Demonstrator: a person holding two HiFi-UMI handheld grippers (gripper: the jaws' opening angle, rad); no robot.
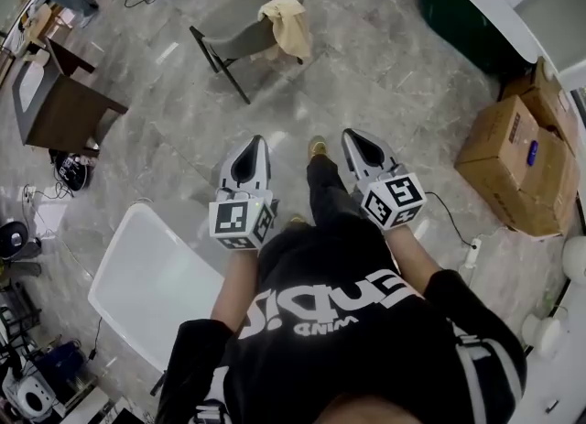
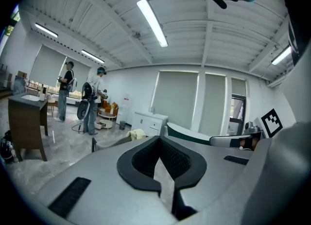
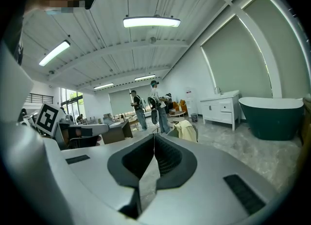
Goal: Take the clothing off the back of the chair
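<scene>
A grey chair (image 1: 236,33) stands on the marble floor well ahead of me, with a cream piece of clothing (image 1: 287,24) draped over its back. In the left gripper view the clothing (image 2: 136,133) shows small, just past the jaw tips; in the right gripper view the clothing (image 3: 186,129) lies to the right of the tips. My left gripper (image 1: 259,141) and right gripper (image 1: 352,135) are held side by side in front of me, far short of the chair. Both point toward it, shut and with nothing between their jaws (image 2: 158,137) (image 3: 154,135).
A brown wooden table (image 1: 64,106) stands at the left and a white tabletop (image 1: 156,280) near my left side. Cardboard boxes (image 1: 517,161) and a dark green bathtub (image 1: 458,10) are on the right. A cable and power strip (image 1: 472,250) lie on the floor. Two people (image 2: 95,100) stand far off.
</scene>
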